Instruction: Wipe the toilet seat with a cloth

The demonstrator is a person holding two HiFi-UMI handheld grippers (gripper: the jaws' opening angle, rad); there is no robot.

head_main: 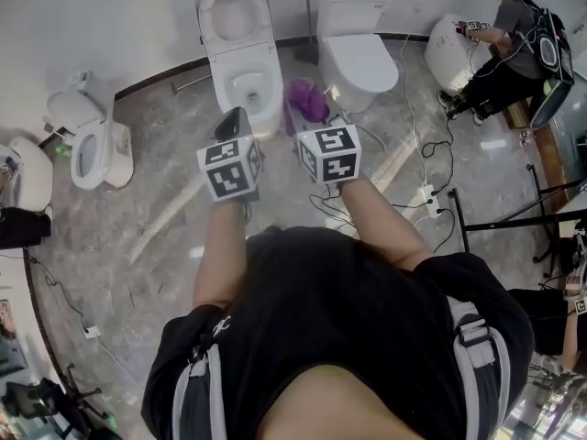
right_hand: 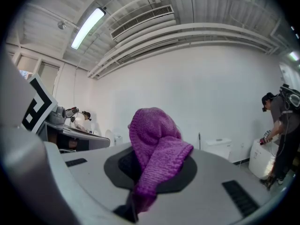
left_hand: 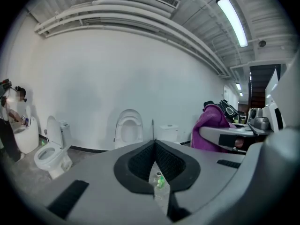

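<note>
A white toilet (head_main: 240,62) with its lid raised stands ahead against the wall, its seat ring (head_main: 266,79) down on the bowl. In the left gripper view the same toilet (left_hand: 128,128) shows far off beyond the jaws. My left gripper (head_main: 235,123) is shut and empty, its jaws meeting in the left gripper view (left_hand: 154,146). My right gripper (head_main: 315,110) is shut on a purple knitted cloth (head_main: 307,99). The cloth (right_hand: 157,156) bulges up out of the jaws and hangs over them. Both grippers are held side by side, short of the toilet.
A closed-lid toilet (head_main: 358,58) stands right of the open one, another open toilet (head_main: 92,149) at the left. A person (head_main: 514,44) crouches by a white unit at the far right. Cables and a power strip (head_main: 429,195) lie on the marble floor; a black stand (head_main: 514,218) is at right.
</note>
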